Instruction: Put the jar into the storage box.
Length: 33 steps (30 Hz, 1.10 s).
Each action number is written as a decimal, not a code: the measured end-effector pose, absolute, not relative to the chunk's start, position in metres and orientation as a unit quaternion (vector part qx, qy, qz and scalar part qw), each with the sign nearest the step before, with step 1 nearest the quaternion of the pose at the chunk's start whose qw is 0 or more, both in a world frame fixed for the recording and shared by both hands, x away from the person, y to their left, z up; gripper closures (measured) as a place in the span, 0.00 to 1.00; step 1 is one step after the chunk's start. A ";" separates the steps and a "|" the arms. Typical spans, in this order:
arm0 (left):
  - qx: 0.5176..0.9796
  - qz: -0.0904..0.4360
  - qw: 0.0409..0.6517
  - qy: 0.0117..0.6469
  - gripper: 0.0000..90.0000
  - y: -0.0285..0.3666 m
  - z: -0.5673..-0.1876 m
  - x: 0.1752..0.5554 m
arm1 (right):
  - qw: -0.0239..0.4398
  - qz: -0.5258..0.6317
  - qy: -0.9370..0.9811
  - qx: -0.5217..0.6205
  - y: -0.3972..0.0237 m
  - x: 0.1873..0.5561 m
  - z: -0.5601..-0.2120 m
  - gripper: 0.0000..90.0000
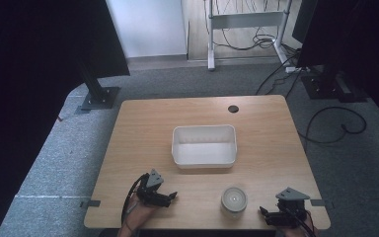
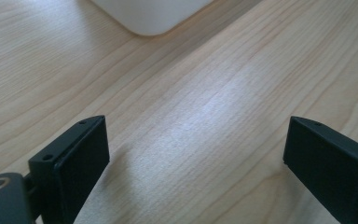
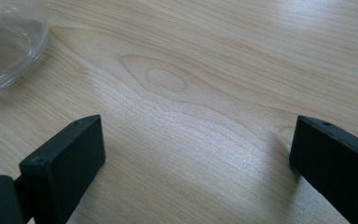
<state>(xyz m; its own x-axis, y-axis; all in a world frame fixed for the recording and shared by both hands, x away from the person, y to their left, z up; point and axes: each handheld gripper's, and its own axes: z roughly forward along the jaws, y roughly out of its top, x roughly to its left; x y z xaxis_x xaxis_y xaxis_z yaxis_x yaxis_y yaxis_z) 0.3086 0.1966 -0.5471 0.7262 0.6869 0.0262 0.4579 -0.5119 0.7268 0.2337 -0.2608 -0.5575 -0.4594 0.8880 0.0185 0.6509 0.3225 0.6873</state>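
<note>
My 2 grippers rest low at the near edge of the tabletop (image 1: 143, 123). Left gripper (image 1: 173, 195): jaws spread wide, nothing between them. Right gripper (image 1: 263, 211): jaws wide apart too, empty. Clear glass jar (image 1: 234, 200) stands between them, nearer my right. White bin (image 1: 205, 146) sits mid-tabletop, beyond the jar.

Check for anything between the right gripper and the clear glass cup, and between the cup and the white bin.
Nothing visible blocks either path. Bare wooden table lies between the right gripper and the clear glass cup, and between the cup and the white plastic bin.
</note>
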 end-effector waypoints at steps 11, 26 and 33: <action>0.855 0.149 0.381 0.319 0.07 0.190 -0.540 0.301 | 0.185 0.321 0.792 0.486 -0.261 0.234 -0.558 0.03; 0.868 0.133 0.395 0.271 0.07 0.162 -0.526 0.291 | 0.185 0.321 0.792 0.486 -0.261 0.234 -0.558 0.03; 0.873 0.117 0.403 0.251 0.07 0.148 -0.521 0.288 | 0.186 0.321 0.792 0.485 -0.261 0.234 -0.558 0.03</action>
